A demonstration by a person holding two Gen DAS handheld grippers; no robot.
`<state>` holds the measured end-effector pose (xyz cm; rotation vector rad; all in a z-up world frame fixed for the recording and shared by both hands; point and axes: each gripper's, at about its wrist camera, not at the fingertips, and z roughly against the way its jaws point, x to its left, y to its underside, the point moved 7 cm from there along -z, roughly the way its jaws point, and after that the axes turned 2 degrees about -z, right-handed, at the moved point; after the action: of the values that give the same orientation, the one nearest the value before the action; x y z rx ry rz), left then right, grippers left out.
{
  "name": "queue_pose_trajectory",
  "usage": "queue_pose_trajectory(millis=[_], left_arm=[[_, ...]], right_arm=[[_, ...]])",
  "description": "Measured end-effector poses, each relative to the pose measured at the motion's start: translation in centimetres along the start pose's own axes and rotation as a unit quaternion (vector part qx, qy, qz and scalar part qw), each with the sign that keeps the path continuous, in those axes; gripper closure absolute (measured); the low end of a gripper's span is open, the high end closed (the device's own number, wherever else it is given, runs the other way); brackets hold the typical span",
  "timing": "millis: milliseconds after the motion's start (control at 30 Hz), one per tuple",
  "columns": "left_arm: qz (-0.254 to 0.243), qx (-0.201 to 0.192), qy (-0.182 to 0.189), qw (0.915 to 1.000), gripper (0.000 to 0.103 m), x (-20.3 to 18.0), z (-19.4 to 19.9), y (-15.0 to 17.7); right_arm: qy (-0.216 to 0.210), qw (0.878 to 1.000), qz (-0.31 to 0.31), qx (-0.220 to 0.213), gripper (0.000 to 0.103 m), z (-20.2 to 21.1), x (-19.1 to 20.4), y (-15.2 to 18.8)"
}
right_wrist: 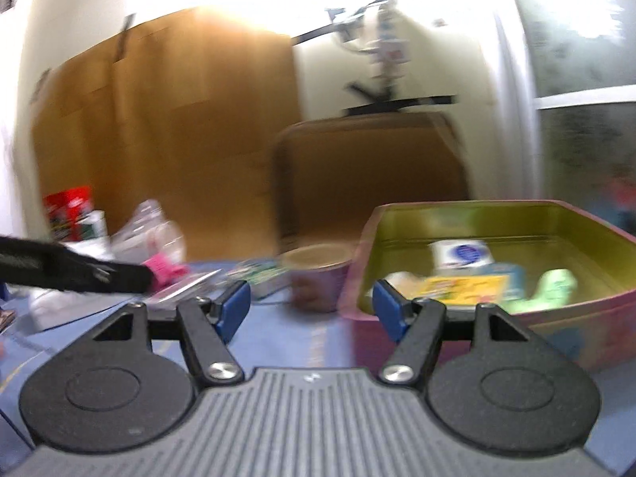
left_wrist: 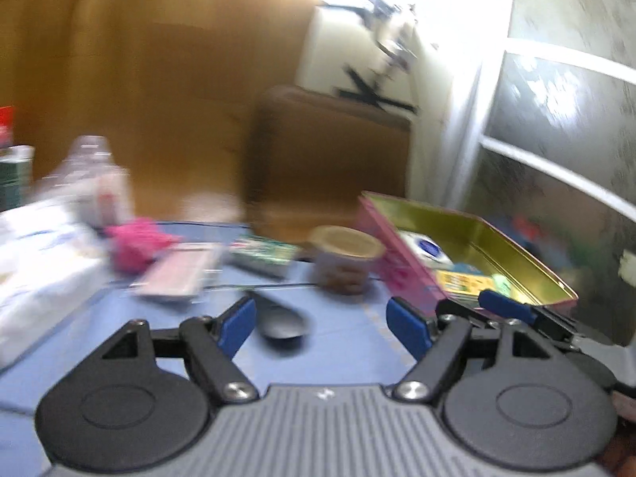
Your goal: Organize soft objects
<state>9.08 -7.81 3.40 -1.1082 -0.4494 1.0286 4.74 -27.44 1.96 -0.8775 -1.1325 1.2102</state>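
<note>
My left gripper (left_wrist: pixel 324 326) stands open over the blue table top (left_wrist: pixel 349 353), nothing between its blue pads (left_wrist: pixel 238 326). A pink soft object (left_wrist: pixel 135 244) lies far left of it, beside a white soft pack (left_wrist: pixel 39 274). At the right stands a pink tin (left_wrist: pixel 393 262) with a gold inside. My right gripper (right_wrist: pixel 311 312) is open and empty, its right pad in front of the tin's (right_wrist: pixel 516 222) near corner. In the tin lie a green soft item (right_wrist: pixel 552 286), a yellow packet (right_wrist: pixel 465 290) and a white pack with a blue circle (right_wrist: pixel 461 254). Everything is motion-blurred.
A dark spoon (left_wrist: pixel 284 324) lies just beyond the left gripper's pads. A paper cup (left_wrist: pixel 346 258), a green packet (left_wrist: pixel 266 254), a flat pink packet (left_wrist: pixel 179 274) and a clear plastic bottle (left_wrist: pixel 91 175) stand farther back. Behind the table are a brown chair (right_wrist: pixel 369 175) and cardboard (right_wrist: pixel 159 119).
</note>
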Motion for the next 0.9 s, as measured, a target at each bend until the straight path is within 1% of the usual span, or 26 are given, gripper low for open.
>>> queue_pose_trajectory(millis=[33, 100, 200, 267, 300, 367, 467, 500, 533, 567, 633, 700, 733, 833, 900], left_arm=[[0.004, -0.008, -0.012, 0.9999, 0.028, 1.6, 1.5, 0.3], [0.017, -0.022, -0.049, 0.9984, 0.028, 5.3, 5.4, 1.1], [0.043, -0.027, -0.108, 0.9929, 0.028, 10.7, 11.2, 2.4], [0.045, -0.024, -0.168, 0.9844, 0.027, 13.7, 15.0, 3.4], [0.042, -0.02, -0.213, 0.976, 0.027, 15.3, 17.0, 4.0], [0.046, -0.015, -0.269, 0.9621, 0.027, 17.4, 19.9, 4.7], [0.073, -0.013, -0.312, 0.947, 0.025, 20.0, 22.3, 5.0], [0.08, -0.016, -0.316, 0.9452, 0.025, 20.3, 22.3, 4.9], [0.086, -0.02, -0.31, 0.9465, 0.025, 20.2, 21.9, 4.8], [0.093, -0.022, -0.296, 0.9504, 0.025, 19.9, 21.1, 4.7], [0.096, -0.019, -0.258, 0.9612, 0.025, 18.9, 18.8, 4.8], [0.093, -0.009, -0.22, 0.9711, 0.025, 17.3, 15.6, 4.7], [0.095, -0.001, -0.195, 0.9761, 0.025, 16.4, 13.7, 4.6], [0.106, 0.017, -0.145, 0.9836, 0.025, 13.9, 9.2, 4.8], [0.108, 0.025, -0.134, 0.9848, 0.025, 12.8, 6.6, 4.7]], right_arm=[[-0.013, 1.0, 0.006, 0.006, 0.033, -0.2, 1.2, 0.2], [-0.037, 0.999, 0.019, 0.019, 0.033, -0.6, 3.2, 0.8], [-0.067, 0.996, 0.036, 0.037, 0.033, -1.3, 5.7, 1.7], [-0.081, 0.995, 0.046, 0.046, 0.033, -1.8, 7.0, 2.2], [-0.086, 0.994, 0.049, 0.05, 0.033, -1.9, 7.5, 2.5], [-0.094, 0.993, 0.052, 0.057, 0.033, -2.4, 8.2, 2.9], [-0.103, 0.991, 0.047, 0.076, 0.034, -3.0, 8.9, 3.7], [-0.105, 0.99, 0.042, 0.078, 0.034, -3.1, 9.0, 3.7], [-0.106, 0.991, 0.038, 0.078, 0.034, -3.1, 8.9, 3.7], [-0.105, 0.99, 0.036, 0.081, 0.034, -3.2, 8.9, 3.7], [-0.101, 0.991, 0.025, 0.082, 0.034, -3.2, 8.4, 3.7], [-0.098, 0.992, 0.016, 0.083, 0.034, -3.1, 8.1, 3.7], [-0.097, 0.992, 0.012, 0.084, 0.033, -3.1, 7.9, 3.8], [-0.097, 0.991, -0.009, 0.092, 0.033, -3.4, 7.3, 3.8], [-0.095, 0.99, -0.024, 0.102, 0.033, -3.8, 6.9, 4.0]])
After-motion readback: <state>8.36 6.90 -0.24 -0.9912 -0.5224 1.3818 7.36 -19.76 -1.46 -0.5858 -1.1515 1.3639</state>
